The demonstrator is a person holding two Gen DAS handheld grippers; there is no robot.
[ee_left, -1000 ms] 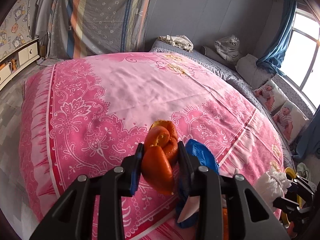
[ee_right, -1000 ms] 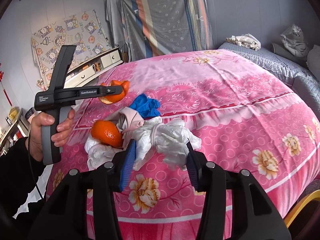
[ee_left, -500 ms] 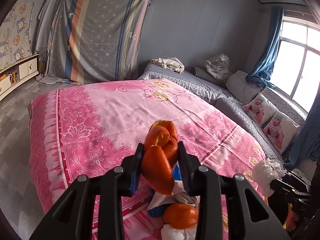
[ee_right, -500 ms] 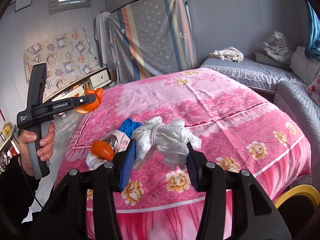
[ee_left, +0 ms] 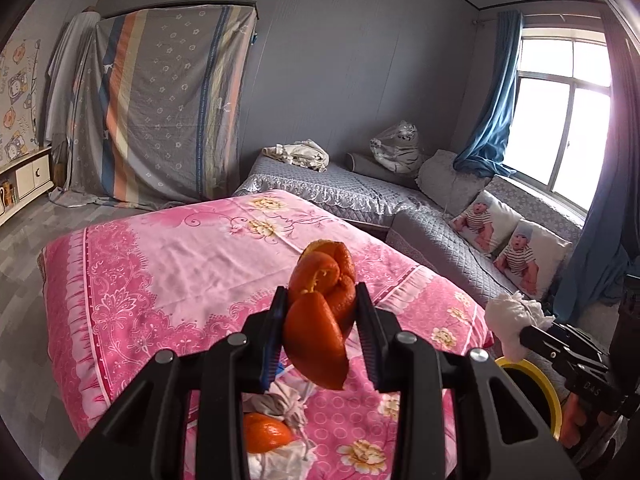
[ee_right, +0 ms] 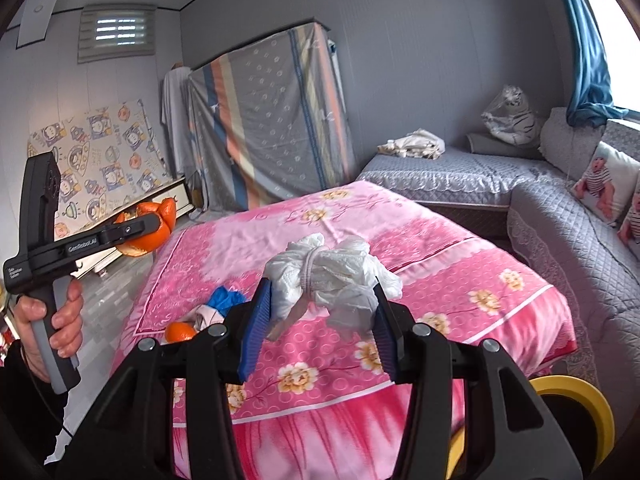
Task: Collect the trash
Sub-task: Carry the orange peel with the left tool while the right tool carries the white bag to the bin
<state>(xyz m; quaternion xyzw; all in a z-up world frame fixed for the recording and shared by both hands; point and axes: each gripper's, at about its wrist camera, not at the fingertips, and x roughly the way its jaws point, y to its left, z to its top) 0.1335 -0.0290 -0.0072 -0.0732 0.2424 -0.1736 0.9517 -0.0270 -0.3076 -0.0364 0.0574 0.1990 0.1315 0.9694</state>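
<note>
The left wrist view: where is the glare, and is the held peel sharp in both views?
Left wrist view: the window is blown out white, with pink flare at the right edge; the orange peel is sharp. Right wrist view: evenly lit; the peel looks sharp, edges bend.

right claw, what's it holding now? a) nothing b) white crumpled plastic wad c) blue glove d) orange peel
b: the right claw is shut on a white crumpled plastic wad, lifted above the pink bedspread; the orange peel sits in the left claw.
</note>
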